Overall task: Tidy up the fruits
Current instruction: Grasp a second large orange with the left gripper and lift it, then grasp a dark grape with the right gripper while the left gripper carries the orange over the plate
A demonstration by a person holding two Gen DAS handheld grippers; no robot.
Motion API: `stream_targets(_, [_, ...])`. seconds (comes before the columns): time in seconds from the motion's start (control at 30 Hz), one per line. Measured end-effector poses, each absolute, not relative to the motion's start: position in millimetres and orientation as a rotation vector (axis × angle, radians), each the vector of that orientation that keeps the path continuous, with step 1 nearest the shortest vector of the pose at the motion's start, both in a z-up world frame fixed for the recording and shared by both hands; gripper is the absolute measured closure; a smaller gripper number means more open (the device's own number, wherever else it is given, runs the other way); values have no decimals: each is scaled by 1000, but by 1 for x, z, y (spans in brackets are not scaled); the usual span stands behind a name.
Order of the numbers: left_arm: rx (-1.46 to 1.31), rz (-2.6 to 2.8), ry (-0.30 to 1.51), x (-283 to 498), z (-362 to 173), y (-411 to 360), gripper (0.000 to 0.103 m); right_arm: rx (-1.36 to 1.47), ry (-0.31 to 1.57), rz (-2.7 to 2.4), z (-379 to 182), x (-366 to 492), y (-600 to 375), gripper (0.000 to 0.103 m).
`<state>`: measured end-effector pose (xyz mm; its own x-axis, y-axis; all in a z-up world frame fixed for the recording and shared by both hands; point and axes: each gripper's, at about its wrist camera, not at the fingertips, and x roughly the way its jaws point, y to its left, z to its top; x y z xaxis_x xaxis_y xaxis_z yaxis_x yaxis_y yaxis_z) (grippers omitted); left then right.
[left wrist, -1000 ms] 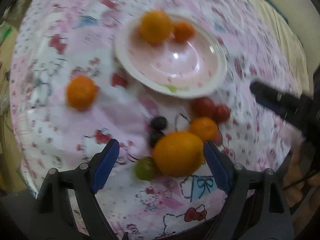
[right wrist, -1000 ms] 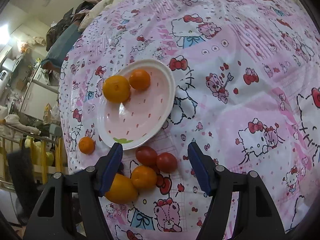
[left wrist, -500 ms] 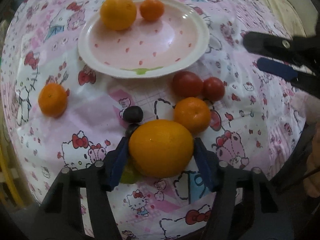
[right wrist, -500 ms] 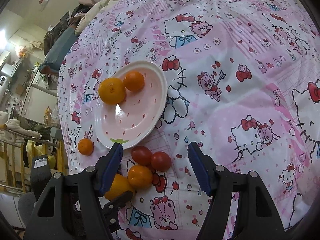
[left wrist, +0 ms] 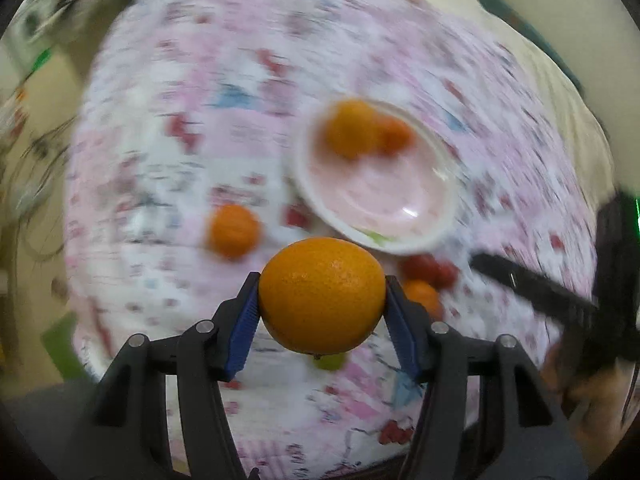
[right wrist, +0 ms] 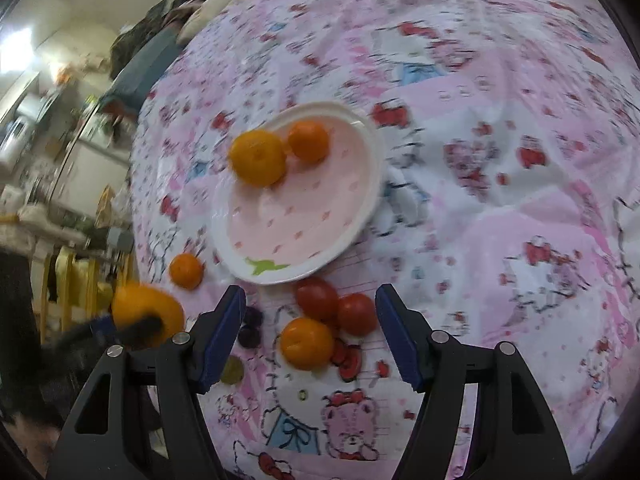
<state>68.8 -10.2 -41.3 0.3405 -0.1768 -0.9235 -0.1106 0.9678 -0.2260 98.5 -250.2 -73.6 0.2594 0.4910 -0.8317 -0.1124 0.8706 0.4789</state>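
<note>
My left gripper (left wrist: 322, 300) is shut on a large orange (left wrist: 322, 295) and holds it above the patterned cloth; it also shows in the right wrist view (right wrist: 146, 314). A pink plate (right wrist: 304, 236) holds an orange (right wrist: 258, 157) and a small tangerine (right wrist: 309, 141). On the cloth lie a tangerine (right wrist: 186, 270), two tomatoes (right wrist: 318, 297), another tangerine (right wrist: 307, 343), dark grapes (right wrist: 250, 326) and a green grape (right wrist: 232, 372). My right gripper (right wrist: 311, 332) is open and empty above the tomatoes and tangerine.
The bed is covered by a pink cartoon-print cloth (right wrist: 500, 200). Room clutter and furniture (right wrist: 60, 152) stand beyond its left edge. The right gripper shows at the right in the left wrist view (left wrist: 532, 284).
My left gripper closed on the large orange and lifted it off the cloth. The right gripper stayed open and shifted slightly nearer the tomatoes.
</note>
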Motion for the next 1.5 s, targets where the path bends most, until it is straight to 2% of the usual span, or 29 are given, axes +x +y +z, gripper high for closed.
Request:
stream_targets(0.07, [-286,11,1230,71,-41,7,48,322,1267,495,-75,101,-230,35])
stream_targets(0.23, [-339,38,1258,66,-46,30,48,221,1337,638,-84,107,-177,55])
stream_targets(0.37, [-327,66,1253,60,-49,33,48,152,1407,613,-106,111,-149,60])
stream_targets(0.6, [-325,92,1257,59,-54,41,48,115,1500,571,-140,117,-129,78])
stream_targets(0.8, [-321,92,1263,62,-56,39,48,130,1469,586,-134,117,-134,78])
stream_targets(1.1, [-309,46,1266,77,-57,19,48,299,1372,584,-86,111,-199,78])
stream_targets(1.3, [-244,-4,1261,105,-55,-13,48,358,1279,522,-57,134,-248,78])
stream_targets(1.5, [-171,-35,1269,133,-64,-40,48,373,1225,478,-50,170,-268,78])
